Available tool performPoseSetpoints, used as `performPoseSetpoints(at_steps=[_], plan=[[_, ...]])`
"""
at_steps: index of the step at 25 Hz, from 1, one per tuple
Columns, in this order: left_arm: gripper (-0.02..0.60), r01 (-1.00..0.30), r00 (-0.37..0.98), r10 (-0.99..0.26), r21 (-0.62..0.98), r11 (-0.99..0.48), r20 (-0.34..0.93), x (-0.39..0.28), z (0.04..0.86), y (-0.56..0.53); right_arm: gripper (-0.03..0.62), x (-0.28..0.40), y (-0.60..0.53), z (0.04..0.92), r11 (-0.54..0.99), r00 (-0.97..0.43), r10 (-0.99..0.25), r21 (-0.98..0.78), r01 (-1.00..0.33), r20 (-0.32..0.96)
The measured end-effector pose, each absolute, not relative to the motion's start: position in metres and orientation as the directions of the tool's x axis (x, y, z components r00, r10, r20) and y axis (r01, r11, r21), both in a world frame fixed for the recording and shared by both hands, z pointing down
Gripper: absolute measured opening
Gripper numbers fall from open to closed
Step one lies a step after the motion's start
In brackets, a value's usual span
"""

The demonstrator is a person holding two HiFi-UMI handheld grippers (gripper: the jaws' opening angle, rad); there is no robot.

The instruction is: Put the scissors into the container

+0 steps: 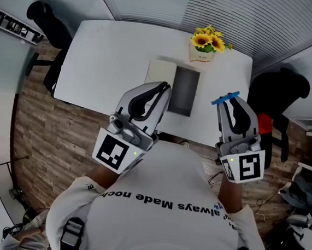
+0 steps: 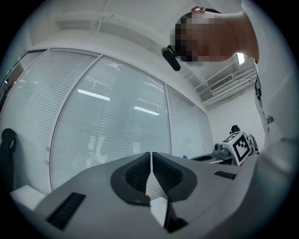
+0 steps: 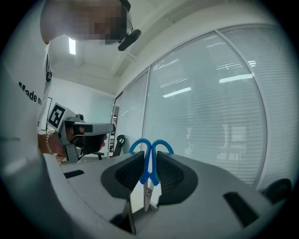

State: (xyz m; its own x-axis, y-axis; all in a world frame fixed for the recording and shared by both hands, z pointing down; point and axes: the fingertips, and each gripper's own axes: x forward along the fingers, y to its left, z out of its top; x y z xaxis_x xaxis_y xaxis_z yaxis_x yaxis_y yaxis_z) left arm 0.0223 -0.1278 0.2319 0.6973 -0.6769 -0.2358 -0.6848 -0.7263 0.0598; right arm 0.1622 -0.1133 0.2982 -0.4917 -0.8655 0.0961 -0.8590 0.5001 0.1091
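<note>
- Here, the scissors (image 3: 148, 165) are clamped in my right tongs (image 1: 229, 103), gripped where the two blue handles meet. The loops poke out past the jaw tips and the steel blades point back toward the tongs' body.
- In the head view the scissors hang to the right of the container (image 1: 195, 92), near it but apart from it, with nothing in between.
- The right tongs' jaws press on the handles from both sides and touch nothing else.
- My left tongs (image 1: 164, 87) are clenched, with the pads meeting at the tips and nothing between them. In the head view their tips overlap the container's left edge; I cannot tell whether they touch it.
- The container is an open dark grey box lying on a white table (image 1: 107, 62).
- A pale flat panel (image 1: 160, 72) lies against the container's left side.
- A pot of sunflowers (image 1: 208, 42) stands just behind the container, toward the table's far edge.
- One black chair (image 1: 48, 20) sits well to the left of the container, off the table.
- Another black chair (image 1: 277, 87) sits well to the right of the container, beyond my right tongs.
</note>
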Motion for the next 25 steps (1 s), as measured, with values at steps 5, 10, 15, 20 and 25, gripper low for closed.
performPoseSetpoints(at_steps=[5, 10, 15, 20, 25], plan=[[0.031, -0.681, 0.697, -0.675, 0.07, -0.728, -0.241, 0.007, 0.234, -0.14, 0.094, 0.148, -0.129, 0.315, 0.497, -0.482, -0.866, 0.11, -0.861, 0.138], [0.031, -0.679, 0.698, -0.674, 0.077, -0.73, -0.244, -0.007, 0.239, -0.15, 0.093, 0.137, -0.141, 0.335, 0.493, -0.471, -0.864, 0.107, -0.863, 0.176], [0.031, -0.673, 0.701, -0.671, 0.085, -0.734, -0.241, -0.017, 0.242, -0.159, 0.094, 0.128, -0.154, 0.354, 0.489, -0.461, -0.861, 0.1, -0.867, 0.214], [0.031, -0.667, 0.707, -0.666, 0.092, -0.74, -0.236, -0.025, 0.246, -0.166, 0.093, 0.119, -0.164, 0.372, 0.488, -0.453, -0.855, 0.093, -0.868, 0.252], [0.031, -0.663, 0.709, -0.664, 0.096, -0.743, -0.238, -0.03, 0.249, -0.168, 0.092, 0.114, -0.168, 0.393, 0.485, -0.442, -0.849, 0.095, -0.869, 0.289]])
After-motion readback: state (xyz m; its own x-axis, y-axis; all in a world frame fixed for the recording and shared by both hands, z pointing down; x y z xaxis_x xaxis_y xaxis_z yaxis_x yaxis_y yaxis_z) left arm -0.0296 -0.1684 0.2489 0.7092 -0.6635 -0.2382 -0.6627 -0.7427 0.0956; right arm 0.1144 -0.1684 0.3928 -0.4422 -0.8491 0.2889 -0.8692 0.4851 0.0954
